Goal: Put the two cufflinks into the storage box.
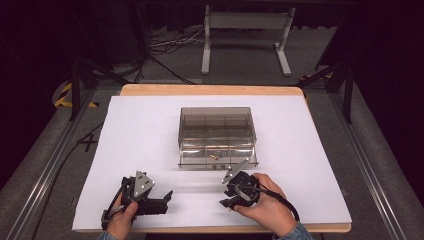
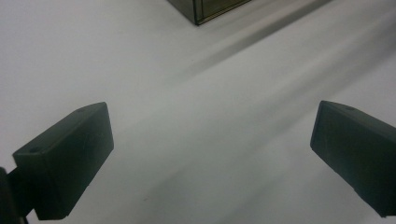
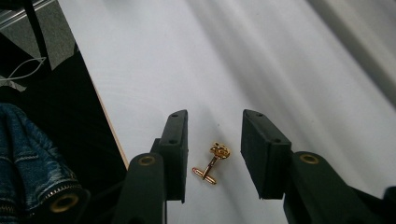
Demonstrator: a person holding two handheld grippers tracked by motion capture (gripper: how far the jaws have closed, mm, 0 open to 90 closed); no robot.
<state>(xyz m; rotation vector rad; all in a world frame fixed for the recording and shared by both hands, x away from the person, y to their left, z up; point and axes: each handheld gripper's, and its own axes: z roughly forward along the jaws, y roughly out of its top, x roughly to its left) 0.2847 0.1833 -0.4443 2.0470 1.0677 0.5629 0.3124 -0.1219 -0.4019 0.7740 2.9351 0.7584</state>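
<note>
A wooden desk [image 1: 210, 90] is covered by a white paper sheet [image 1: 140, 130]. A smoke-tinted clear plastic box with inner compartments [image 1: 217, 135] stands on the sheet at the middle of the desk, and a small gold object [image 1: 214, 157] lies inside it by the near wall.

The left tongs [image 1: 169, 196] rest on the sheet at the near left, held by the person's left hand [image 1: 122, 220], and point right. In the left gripper view its 2 black jaws stand spread wide over bare white paper, and a corner of the box [image 2: 205, 8] shows at the top edge.

The right tongs [image 1: 225, 197] sit at the near right, just in front of the box, held by the person's right hand [image 1: 267, 205]. In the right gripper view the right tongs [image 3: 214, 140] have their 2 jaws partly spread, and a small gold cufflink with a knot-shaped head and a toggle bar [image 3: 212, 163] lies on the paper between them, touching neither jaw. The near edge of the desk and a blue denim sleeve [image 3: 32, 158] show at the left of that view.
</note>
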